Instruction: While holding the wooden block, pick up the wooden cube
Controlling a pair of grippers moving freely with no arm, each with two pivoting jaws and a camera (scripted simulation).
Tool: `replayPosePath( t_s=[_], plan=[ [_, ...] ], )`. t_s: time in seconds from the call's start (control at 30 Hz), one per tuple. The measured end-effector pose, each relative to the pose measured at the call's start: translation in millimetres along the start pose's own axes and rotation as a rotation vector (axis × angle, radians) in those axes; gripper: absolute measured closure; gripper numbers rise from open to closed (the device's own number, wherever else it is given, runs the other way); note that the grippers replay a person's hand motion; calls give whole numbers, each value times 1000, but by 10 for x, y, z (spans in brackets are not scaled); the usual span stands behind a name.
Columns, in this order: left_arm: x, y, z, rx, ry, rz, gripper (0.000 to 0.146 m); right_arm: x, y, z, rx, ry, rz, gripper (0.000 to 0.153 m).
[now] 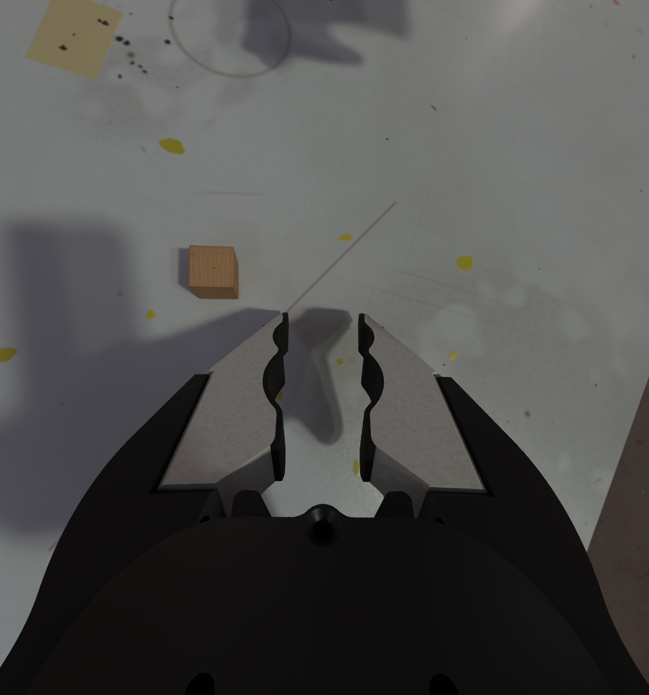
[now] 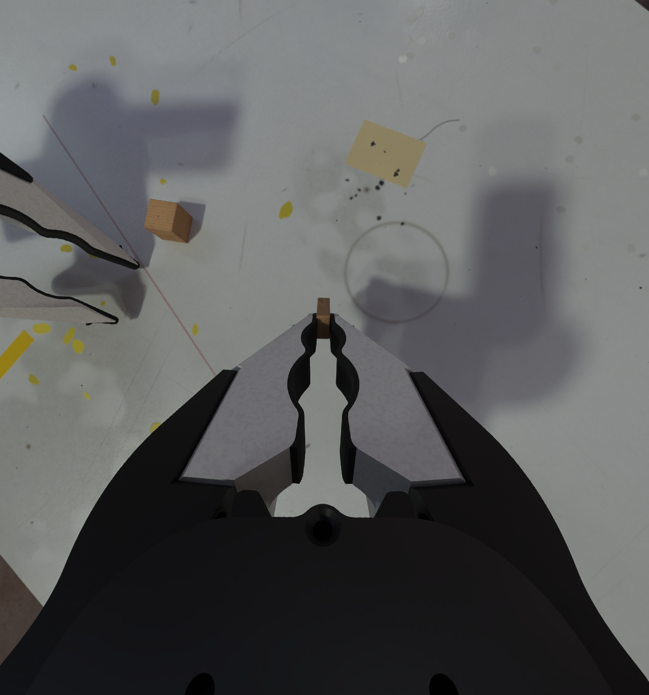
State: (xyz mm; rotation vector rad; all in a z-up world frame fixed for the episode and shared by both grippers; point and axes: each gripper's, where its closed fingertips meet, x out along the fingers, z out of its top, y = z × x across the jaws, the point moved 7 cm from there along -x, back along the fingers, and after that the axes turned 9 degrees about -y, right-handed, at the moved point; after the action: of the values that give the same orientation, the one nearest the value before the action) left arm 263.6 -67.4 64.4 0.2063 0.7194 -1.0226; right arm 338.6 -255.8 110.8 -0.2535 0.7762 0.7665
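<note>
Right wrist view: your right gripper [image 2: 323, 319] pinches the block [image 2: 323, 317]; left gripper [image 1: 323, 319] spread, empty; cube [image 1: 213, 271] on mid-counter, unpicked.

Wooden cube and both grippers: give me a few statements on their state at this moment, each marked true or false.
1. The right gripper is shut on the wooden block. True.
2. The left gripper holds the wooden cube. False: it is open and empty.
3. The wooden cube rests on the table. True.
4. The cube sits between the left gripper's fingers. False: it lies ahead and to their left.
</note>
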Motion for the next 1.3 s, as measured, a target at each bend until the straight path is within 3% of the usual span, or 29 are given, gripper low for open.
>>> replayPosePath(
  t_s=[0.33, 0.6, 0.93, 1.13, 1.3],
  plan=[
    [91, -59, 54, 83, 22, 37, 120, -24, 61, 34, -48, -6, -33, 147],
    [180, -87, 102, 108, 19, 34, 141, -33, 140, 79, -108, -11, -72, 147],
    [188, -94, 114, 118, 30, 34, 144, -68, 243, 135, -224, -22, -106, 147],
    [98, -122, 118, 87, 40, 37, 131, -58, 230, 125, -217, -11, -103, 147],
    [26, -179, 297, 25, -12, 55, 146, -71, 267, 146, -247, -16, -121, 147]
  ],
)
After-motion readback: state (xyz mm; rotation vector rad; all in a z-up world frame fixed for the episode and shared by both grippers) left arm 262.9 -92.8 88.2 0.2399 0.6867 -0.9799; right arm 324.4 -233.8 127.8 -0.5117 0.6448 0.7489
